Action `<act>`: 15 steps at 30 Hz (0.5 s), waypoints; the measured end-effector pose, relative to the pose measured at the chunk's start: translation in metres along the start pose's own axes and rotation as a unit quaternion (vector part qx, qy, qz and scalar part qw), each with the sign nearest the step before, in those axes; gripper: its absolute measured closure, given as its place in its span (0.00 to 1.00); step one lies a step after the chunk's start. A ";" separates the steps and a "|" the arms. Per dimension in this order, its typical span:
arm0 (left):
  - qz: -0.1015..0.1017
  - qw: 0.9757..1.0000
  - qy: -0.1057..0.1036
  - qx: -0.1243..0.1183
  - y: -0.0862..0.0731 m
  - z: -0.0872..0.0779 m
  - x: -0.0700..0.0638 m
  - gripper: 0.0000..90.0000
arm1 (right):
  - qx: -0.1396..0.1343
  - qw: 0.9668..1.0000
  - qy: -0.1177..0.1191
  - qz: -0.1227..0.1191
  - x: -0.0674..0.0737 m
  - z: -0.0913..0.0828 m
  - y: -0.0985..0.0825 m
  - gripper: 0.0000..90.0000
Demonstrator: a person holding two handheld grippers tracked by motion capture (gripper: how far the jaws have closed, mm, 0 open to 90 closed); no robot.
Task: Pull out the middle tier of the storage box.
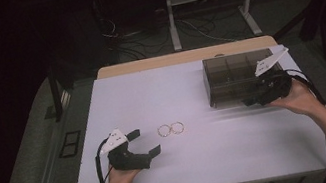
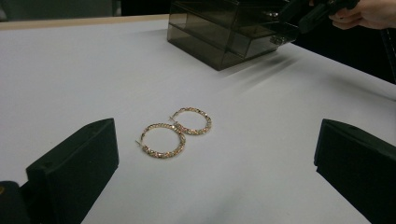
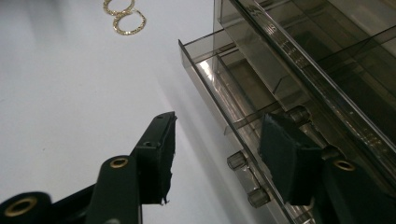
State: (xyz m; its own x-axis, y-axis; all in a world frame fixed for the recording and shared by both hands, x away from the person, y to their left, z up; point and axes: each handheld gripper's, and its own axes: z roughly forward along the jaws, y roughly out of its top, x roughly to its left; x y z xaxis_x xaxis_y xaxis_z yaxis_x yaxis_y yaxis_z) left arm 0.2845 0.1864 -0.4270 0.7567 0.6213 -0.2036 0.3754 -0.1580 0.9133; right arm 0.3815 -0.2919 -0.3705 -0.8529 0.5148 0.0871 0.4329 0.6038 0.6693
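1. High view: nearest the camera, two forearms come in from the bottom edge. The left gripper (image 1: 148, 142) rests on the white table (image 1: 243, 153) at about 7 o'clock of the picture, and its jaws stand wide apart with nothing between them.
2. Two gold hoop earrings (image 1: 171, 129) lie on the table at about 2 o'clock from the left gripper, just beside it. They lie side by side and seem to touch each other.
3. At about 2 o'clock of the table stands a smoky transparent drawer box (image 1: 232, 76). The right gripper (image 1: 254, 99) is at its front lower edge.
4. Left gripper view: two black jaws rise at 7 and 4 o'clock, far apart and empty. The earrings (image 2: 175, 133) lie on the table between and beyond them, near the middle. The box (image 2: 219, 35) is at 12 to 1 o'clock, with the other hand at its right corner.
5. Right gripper view: the jaws of the right gripper (image 3: 219, 158) are half apart. A small clear knob (image 3: 239, 159) on the front of the slightly pulled-out drawer (image 3: 219, 88) lies between them. The right pad is close against the drawer front, but I cannot tell if the pads press on the knob. The earrings (image 3: 123, 16) are at 11 o'clock, well apart.
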 end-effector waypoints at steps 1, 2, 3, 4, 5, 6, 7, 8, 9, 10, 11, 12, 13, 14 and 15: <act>0.000 1.000 0.000 0.000 0.000 0.000 0.000 0.00 | 0.001 1.000 0.000 -0.001 -0.001 0.001 0.000 0.52; 0.000 1.000 0.000 0.000 0.000 0.000 0.000 0.00 | 0.002 1.000 0.000 -0.002 -0.001 0.002 0.000 0.53; 0.000 1.000 0.000 0.001 0.000 0.000 0.000 0.00 | 0.000 1.000 -0.001 -0.003 -0.002 0.003 0.000 0.54; 0.001 1.000 0.000 0.001 0.000 0.000 0.000 0.00 | -0.002 1.000 0.000 -0.005 -0.002 0.004 0.000 0.55; 0.002 1.000 0.000 0.001 0.000 0.000 0.000 0.00 | -0.003 1.000 0.000 -0.006 -0.002 0.004 0.000 0.56; 0.002 1.000 0.000 0.002 0.000 0.000 0.000 0.00 | -0.004 1.000 -0.001 -0.009 -0.002 0.005 0.001 0.57; 0.002 1.000 0.000 0.002 0.000 0.000 0.000 0.00 | -0.004 1.000 0.000 -0.010 -0.002 0.005 0.001 0.58; 0.001 1.000 0.000 0.002 0.000 0.000 0.000 0.00 | -0.005 1.000 -0.001 -0.011 -0.003 0.005 0.001 0.59; 0.001 1.000 0.000 0.001 0.000 0.000 0.000 0.00 | -0.006 1.000 0.000 -0.012 -0.003 0.006 0.001 0.60; 0.002 1.000 0.000 0.002 0.000 0.000 0.000 0.00 | -0.006 1.000 0.002 -0.012 -0.003 0.006 0.001 0.61; 0.002 1.000 0.000 0.002 0.000 0.000 0.000 0.00 | -0.003 1.000 0.004 -0.012 -0.004 0.007 0.001 0.61; 0.002 1.000 0.000 0.002 0.000 0.000 0.000 0.00 | -0.002 1.000 0.005 -0.014 -0.004 0.008 0.001 0.62; 0.002 1.000 0.000 0.002 0.000 0.000 0.000 0.00 | -0.001 1.000 0.007 -0.014 -0.004 0.009 0.001 0.63; 0.002 1.000 0.000 0.002 0.000 0.000 0.000 0.00 | 0.000 1.000 0.008 -0.015 -0.004 0.010 0.001 0.63; 0.003 1.000 0.000 0.002 0.000 0.001 0.000 0.00 | -0.001 1.000 0.011 -0.015 -0.005 0.011 0.001 0.64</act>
State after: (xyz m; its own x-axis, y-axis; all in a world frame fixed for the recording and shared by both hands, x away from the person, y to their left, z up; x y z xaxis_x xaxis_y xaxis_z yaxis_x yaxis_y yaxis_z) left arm 0.2847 0.1860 -0.4274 0.7588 0.6201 -0.1990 0.3734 -0.1640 0.9130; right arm 0.3892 -0.2873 -0.3780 -0.8714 0.4836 0.0826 0.4067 0.6180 0.6728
